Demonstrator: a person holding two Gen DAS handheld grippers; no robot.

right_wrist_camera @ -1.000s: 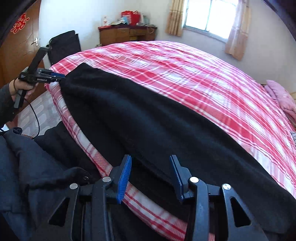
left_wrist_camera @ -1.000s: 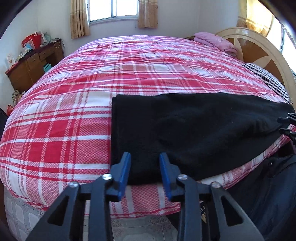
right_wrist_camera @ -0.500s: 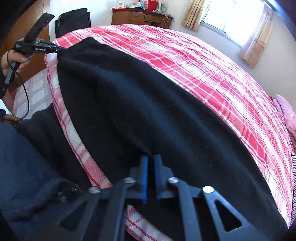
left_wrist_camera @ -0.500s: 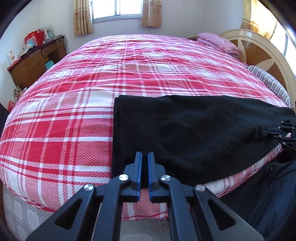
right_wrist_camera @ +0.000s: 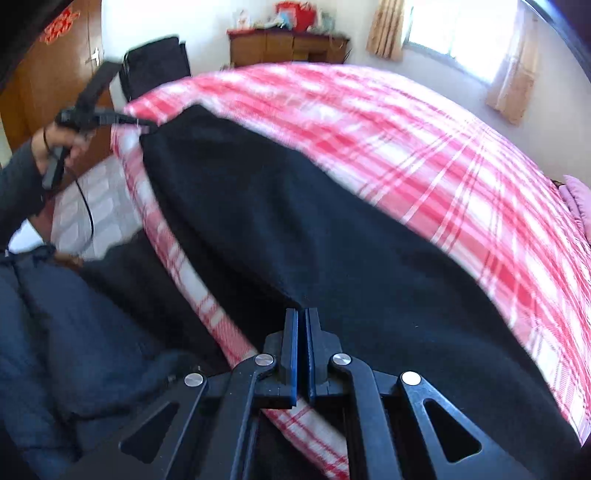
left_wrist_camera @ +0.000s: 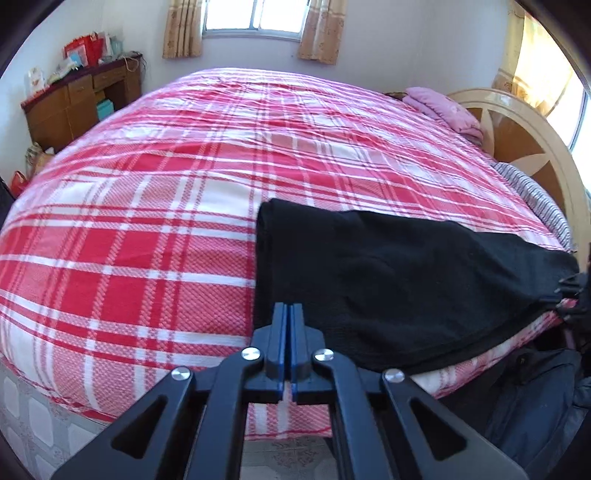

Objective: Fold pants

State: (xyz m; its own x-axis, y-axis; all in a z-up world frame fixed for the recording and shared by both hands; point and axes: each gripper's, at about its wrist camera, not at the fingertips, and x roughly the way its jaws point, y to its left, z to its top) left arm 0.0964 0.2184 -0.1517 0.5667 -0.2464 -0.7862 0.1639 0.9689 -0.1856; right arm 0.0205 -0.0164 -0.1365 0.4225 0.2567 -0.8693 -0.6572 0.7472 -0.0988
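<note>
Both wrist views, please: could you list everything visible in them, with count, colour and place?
black fleece pants: one, black, along the bed's near edge
red and white plaid bed cover: one, over the whole bed
pink folded cloth: one, by the headboard
cream and brown wooden headboard: one, far right
brown wooden dresser: one, against the far wall, clutter on top
beige curtains: a pair flanking the window
dark blue jacket: person's, beside the bed
left gripper: shut on a pants corner
right gripper: shut on the pants' near edge
</note>
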